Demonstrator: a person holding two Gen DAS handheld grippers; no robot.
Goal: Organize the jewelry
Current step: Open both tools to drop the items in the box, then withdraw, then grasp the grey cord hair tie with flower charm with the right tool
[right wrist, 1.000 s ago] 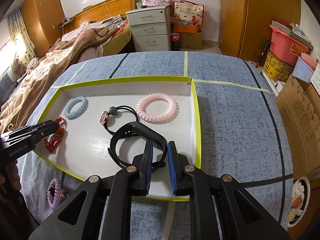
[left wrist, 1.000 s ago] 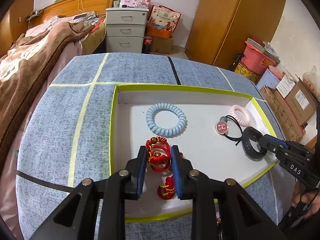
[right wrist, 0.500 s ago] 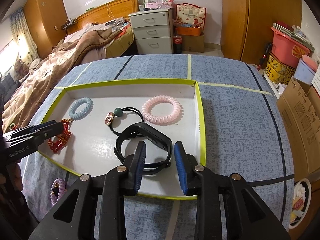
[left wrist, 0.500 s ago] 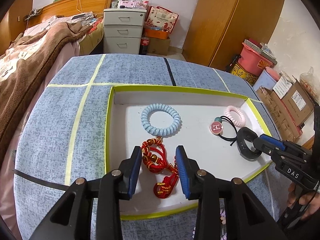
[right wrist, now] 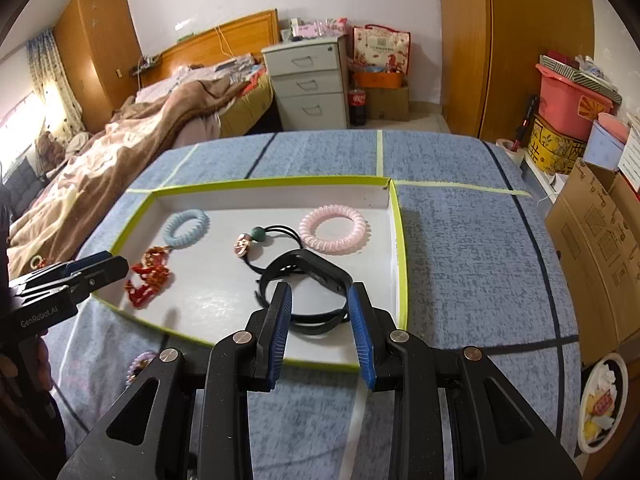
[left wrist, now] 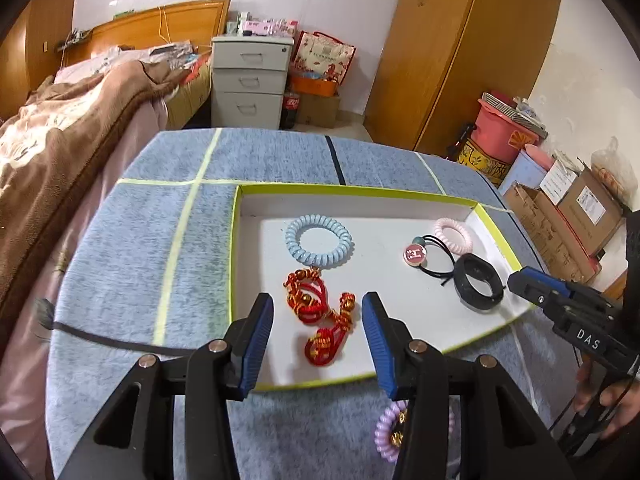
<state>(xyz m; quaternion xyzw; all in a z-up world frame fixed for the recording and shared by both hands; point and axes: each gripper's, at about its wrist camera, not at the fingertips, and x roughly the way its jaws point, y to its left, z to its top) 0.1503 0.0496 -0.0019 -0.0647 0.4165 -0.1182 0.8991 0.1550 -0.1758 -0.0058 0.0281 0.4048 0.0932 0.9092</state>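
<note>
The left claw [left wrist: 318, 330], lettered "GenRobot.AI", is opening above the red knotted bracelet [left wrist: 320, 314] lying in the white tray [left wrist: 400, 316]. The right claw [right wrist: 320, 320], marked "DAS", is standing open over the black band [right wrist: 308, 280]. Only the left view is showing the charm's [left wrist: 415, 254] letter, seemingly "H".

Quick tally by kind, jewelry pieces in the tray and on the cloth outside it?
Coil hair ties: 3 (blue, pink, purple outside the tray)
Black elastic tie with charm: 1
Black band: 1
Red knotted cord bracelet: 1
Total: 6
</note>
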